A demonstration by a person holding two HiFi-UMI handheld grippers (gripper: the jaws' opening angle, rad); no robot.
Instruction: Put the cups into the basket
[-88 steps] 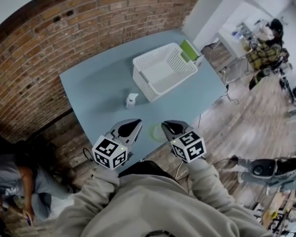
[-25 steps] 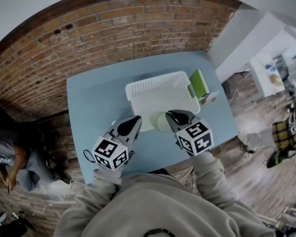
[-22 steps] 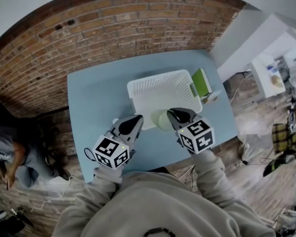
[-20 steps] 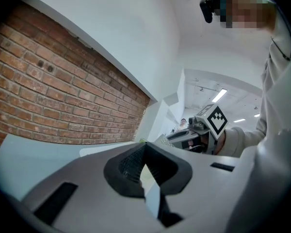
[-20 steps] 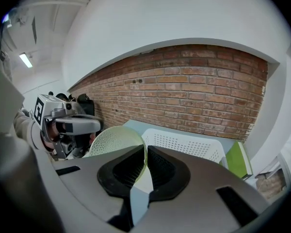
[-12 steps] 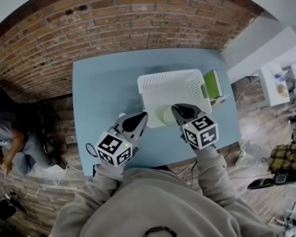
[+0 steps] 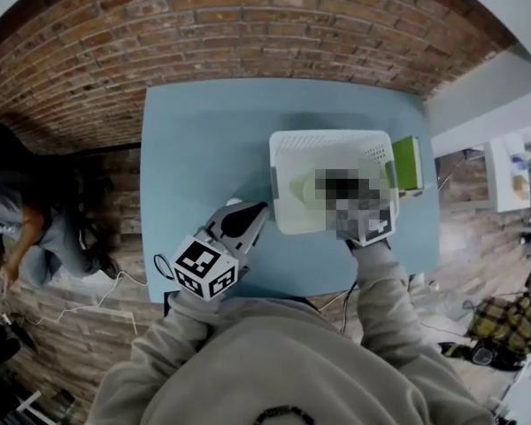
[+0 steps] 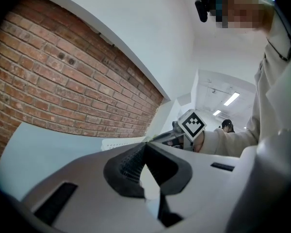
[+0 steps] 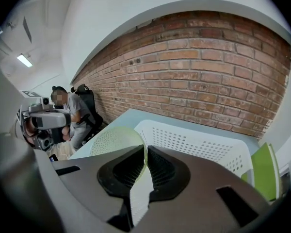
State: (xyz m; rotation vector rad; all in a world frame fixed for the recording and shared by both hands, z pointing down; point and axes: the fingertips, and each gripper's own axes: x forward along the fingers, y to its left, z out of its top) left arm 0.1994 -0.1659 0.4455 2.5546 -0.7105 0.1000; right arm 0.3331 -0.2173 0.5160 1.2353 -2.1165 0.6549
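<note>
A white perforated basket (image 7: 327, 136) stands on the blue table (image 7: 203, 140). My right gripper (image 9: 144, 147) is shut on the rim of a pale green perforated cup (image 9: 114, 140), and it holds that cup (image 7: 301, 187) over the inside of the basket (image 9: 194, 140). In the head view a mosaic patch covers this gripper. My left gripper (image 7: 248, 220) hangs over the table by the basket's near left corner, jaws shut (image 8: 145, 147). A small white thing (image 7: 233, 204) peeks out beside it, mostly hidden.
A green flat object (image 7: 407, 162) stands against the basket's right side. The brick wall (image 7: 274, 34) runs along the table's far edge. A person (image 7: 9, 228) sits on the floor to the left of the table.
My right gripper has carried the green cup from the basket's near edge to above its inside and sunk lower. The left gripper drifted a little along beside the basket's corner.
</note>
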